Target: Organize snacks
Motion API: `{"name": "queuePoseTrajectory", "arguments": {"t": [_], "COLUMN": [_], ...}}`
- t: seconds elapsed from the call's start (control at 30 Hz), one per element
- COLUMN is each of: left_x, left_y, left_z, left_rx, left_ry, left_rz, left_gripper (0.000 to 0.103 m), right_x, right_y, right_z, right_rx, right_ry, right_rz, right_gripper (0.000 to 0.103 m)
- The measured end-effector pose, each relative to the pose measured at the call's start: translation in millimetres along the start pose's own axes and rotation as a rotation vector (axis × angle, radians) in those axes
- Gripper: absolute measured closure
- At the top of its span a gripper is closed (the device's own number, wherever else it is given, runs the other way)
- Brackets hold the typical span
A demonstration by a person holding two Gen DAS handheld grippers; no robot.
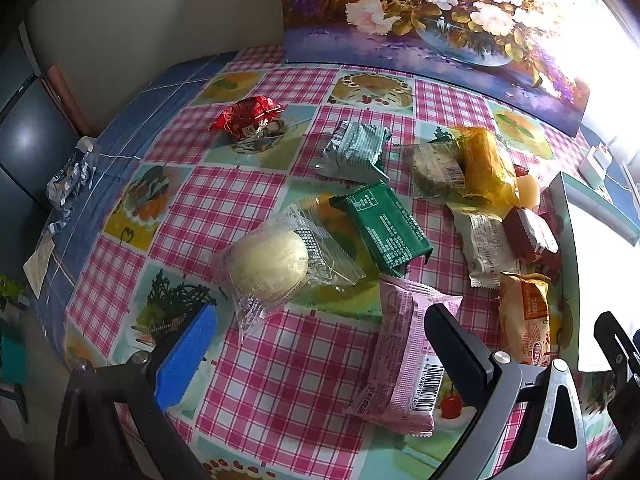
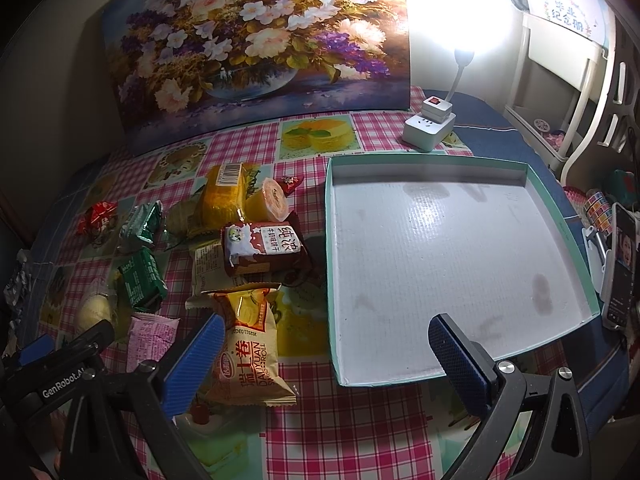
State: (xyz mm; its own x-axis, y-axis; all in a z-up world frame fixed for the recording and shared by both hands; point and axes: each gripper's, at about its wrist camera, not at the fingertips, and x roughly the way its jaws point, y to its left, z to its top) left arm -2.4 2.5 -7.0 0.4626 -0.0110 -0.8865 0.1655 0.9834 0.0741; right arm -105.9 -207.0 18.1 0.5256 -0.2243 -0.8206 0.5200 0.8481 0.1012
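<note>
Snacks are scattered loose on the checked tablecloth [image 2: 360,432], all of them left of the shallow teal-rimmed box lid [image 2: 560,216], which is judged to be their destination and holds nothing yet. It has been set with its open side up and its near rim within easy reach, presumably so that packets can be dropped in flat.

Behind everything a flower painting [image 2: 256,40] is propped against the wall; a lit lamp plugged into a white socket cube [image 2: 429,128] is seen only in the right wrist view.

The right gripper [image 2: 324,344] is held spread wide and empty, its left pad close beside the Swiss roll packet [image 2: 248,344] (contact cannot be judged), its right pad over the lid's near corner. That packet is judged the likeliest first pick.

The left gripper [image 1: 316,336] is likewise spread and grasps nothing, hanging over the pink wafer packet [image 1: 404,360].

From the left wrist view the far-left items are made plain: the round bun in clear wrap [image 1: 272,268], the dark green packet [image 1: 384,228], the red candy wrapper [image 1: 248,118] and a crumpled silver wrapper [image 1: 70,176] at the cloth's edge. The brown biscuit pack [image 2: 264,248] with its printed face is read only from the right.
</note>
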Motion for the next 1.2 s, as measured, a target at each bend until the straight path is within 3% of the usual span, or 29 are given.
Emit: {"name": "queuePoseTrajectory", "arguments": {"t": [0.23, 0.43, 0.63, 0.77, 0.9, 1.2], "left_x": [3, 8, 21, 29, 31, 28], "left_y": [0, 8, 32, 43, 40, 24], "left_z": [-4, -2, -3, -3, -4, -5], "left_rx": [-0.013, -0.079, -0.148, -0.182, -0.17, -0.107], "left_ry": [0.001, -0.025, 0.033, 0.022, 0.027, 0.033], "left_rz": [-0.013, -0.113, -0.081, -0.083, -0.1, -0.133], "left_gripper": [0.0, 0.0, 0.0, 0.0, 0.0, 0.0], "right_x": [0, 5, 32, 41, 49, 45], "right_y": [2, 7, 24, 36, 44, 50], "right_z": [0, -1, -7, -10, -12, -12], "right_rx": [-0.011, -0.029, -0.09, -0.121, -0.131, -0.134], "right_ry": [0.005, 0.027, 0.146, 0.169, 0.192, 0.157], "right_rz": [-0.001, 0.0, 0.065, 0.079, 0.1, 0.103], "right_gripper": [0.0, 0.0, 0.0, 0.0, 0.0, 0.002]}}
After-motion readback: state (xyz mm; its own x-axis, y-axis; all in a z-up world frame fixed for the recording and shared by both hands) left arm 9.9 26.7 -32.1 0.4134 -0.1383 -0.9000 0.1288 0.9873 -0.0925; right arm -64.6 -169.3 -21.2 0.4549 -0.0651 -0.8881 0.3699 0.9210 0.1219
